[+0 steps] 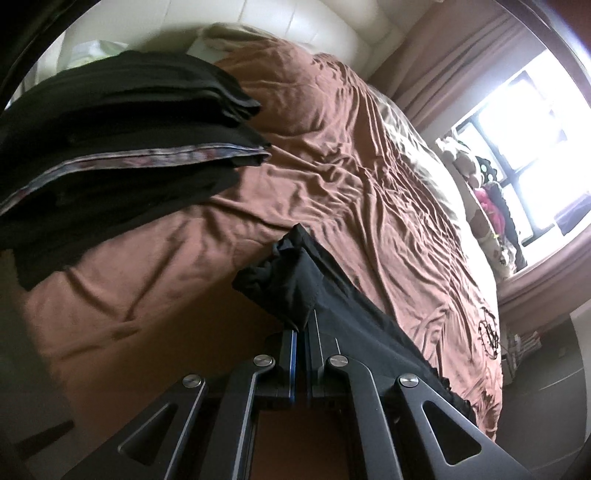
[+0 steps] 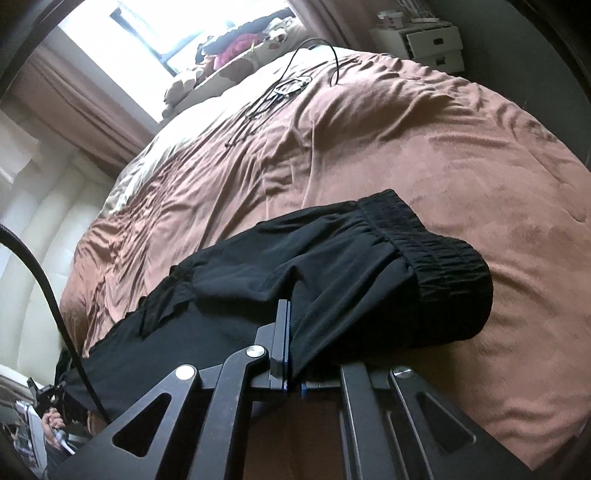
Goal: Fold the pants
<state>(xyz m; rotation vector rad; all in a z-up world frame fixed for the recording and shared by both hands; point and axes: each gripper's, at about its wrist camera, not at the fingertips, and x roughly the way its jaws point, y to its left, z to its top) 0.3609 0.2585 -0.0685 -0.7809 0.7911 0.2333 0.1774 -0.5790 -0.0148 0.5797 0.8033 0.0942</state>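
A wide bed fills both views, covered by a brown duvet that is creased into many fine ridges across its middle and lies smoother toward its near edge; a paler cream underside or sheet shows along the far side by the window. A cream padded headboard curves behind the bed in the left wrist view; dusty-pink curtains hang beside a bright, overexposed window, and soft toys and clothes are heaped on the sill. In the right wrist view a thin black cable loops over the far part of the duvet, and a white drawer unit stands past the bed's corner; a thick black hose arcs down at the left edge.

A stack of folded dark garments, one with a patterned grey trim, sits on the duvet at the left of the left wrist view.

The black pants lie stretched over the near part of the duvet, the gathered elastic waistband toward the right; the left gripper has its jaws fully together, pinching a bunched corner of the pants; the right gripper is likewise clamped tight on a fold of the pants near the waistband, the cloth draped over one of its fingers.
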